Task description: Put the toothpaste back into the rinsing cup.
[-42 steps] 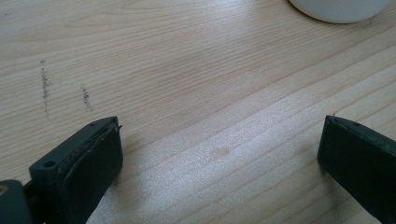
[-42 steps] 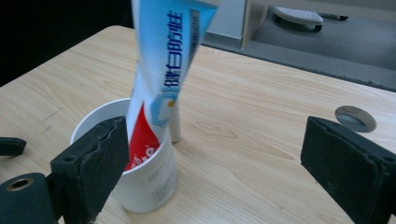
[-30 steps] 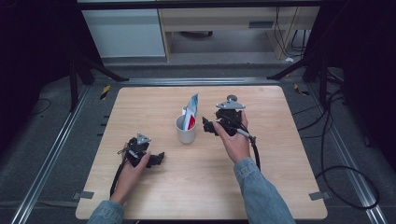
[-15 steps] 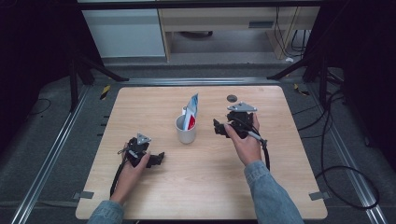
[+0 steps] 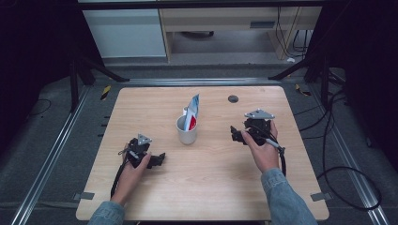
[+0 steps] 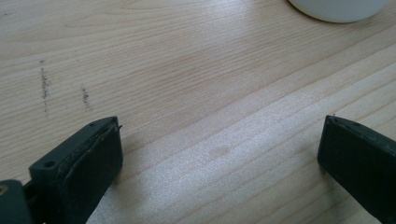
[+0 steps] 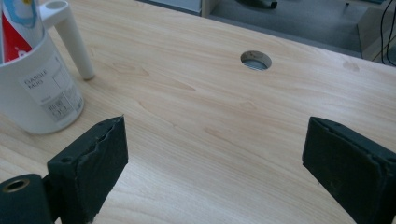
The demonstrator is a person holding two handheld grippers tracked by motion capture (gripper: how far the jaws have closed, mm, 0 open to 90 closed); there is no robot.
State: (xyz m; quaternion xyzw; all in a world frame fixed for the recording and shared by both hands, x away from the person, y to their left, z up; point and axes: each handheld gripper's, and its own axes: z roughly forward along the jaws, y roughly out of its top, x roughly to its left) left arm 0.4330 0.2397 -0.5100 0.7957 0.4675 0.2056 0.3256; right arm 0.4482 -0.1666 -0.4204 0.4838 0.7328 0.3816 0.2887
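A white gargle mug (image 5: 187,131) stands mid-table with a red, white and blue tube (image 5: 192,111) upright in it. The right gripper view has the mug (image 7: 38,88) at its upper left, handle (image 7: 72,38) pointing away, the tube (image 7: 16,29) inside. My right gripper (image 5: 237,135) sits to the right of the mug, held low over the wood, open with nothing between its jaws (image 7: 215,163). My left gripper (image 5: 158,160) rests on the table at the front left, open and empty (image 6: 219,158); the mug's base (image 6: 338,8) shows at the top of its view.
The light wooden table (image 5: 206,187) has a round cable hole (image 5: 233,98) at the back right, also seen ahead of the right gripper (image 7: 256,60). Cables trail off the table's right side (image 5: 338,154). Shelving stands behind the table.
My right gripper has pulled back from the mug, moving right and toward the near edge. The left gripper has stayed put.
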